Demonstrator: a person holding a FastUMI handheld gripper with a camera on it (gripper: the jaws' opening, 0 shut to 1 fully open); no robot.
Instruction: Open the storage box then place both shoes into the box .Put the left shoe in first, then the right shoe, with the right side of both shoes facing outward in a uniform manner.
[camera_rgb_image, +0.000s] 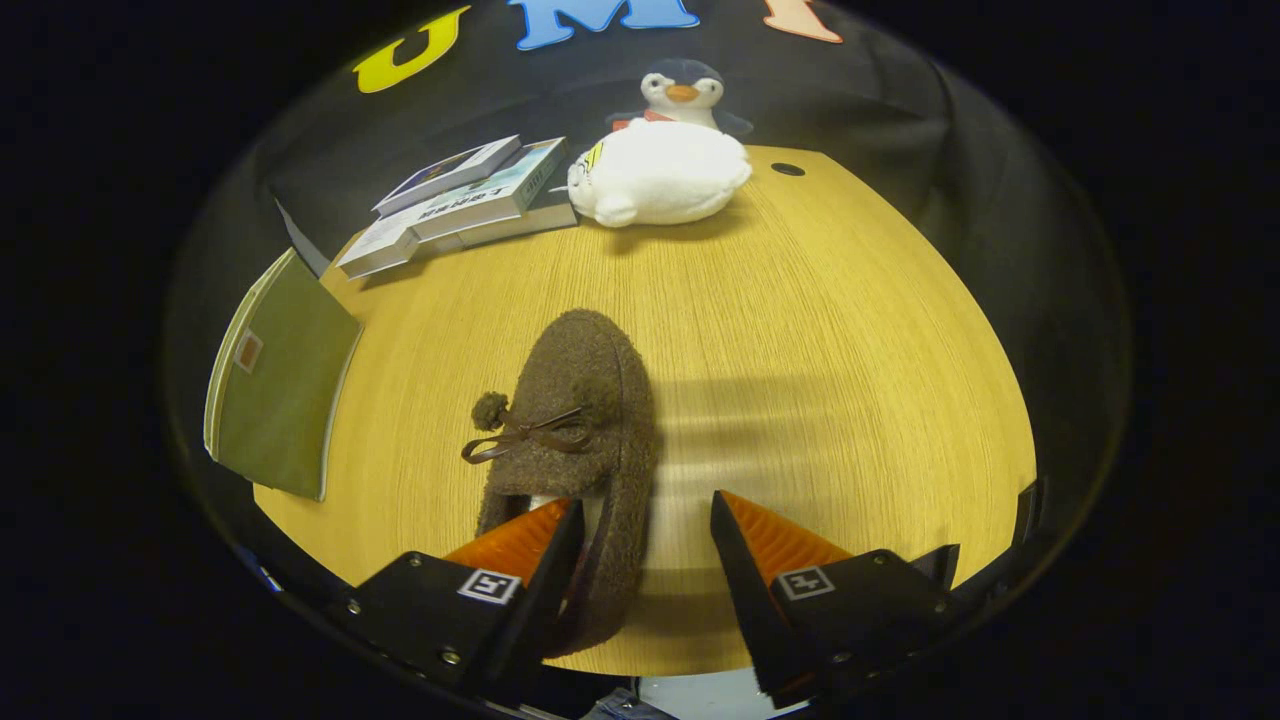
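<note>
jaws (645, 520) wide apart, low over bench (820, 330), holding nothing. left finger (520, 545) over the heel opening of shoe (580, 420); whether touching the shoe cannot be told. right finger (775, 545) well clear of the shoe's right wall, over bare wood.

shoe: brown, fuzzy, slipper type, sole down on the bench, heel toward the jaws, toe pointing away. thin brown bow (530, 437) across the upper, small pompom (489, 410) at its left side. pale lining visible inside the heel opening, just ahead of the left finger. shoe's right wall between the two fingers.

beyond the shoe, at the far bench edge: white plush (660, 175) lying on its side, penguin toy (682, 92) standing just behind it against the booth wall. stack of books (465, 200) just left of the white plush, touching or nearly so. green folder (282, 390) at the left bench edge, well apart from the shoe, partly overhanging. small dark hole (788, 169) in the bench top right of the white plush.
</note>
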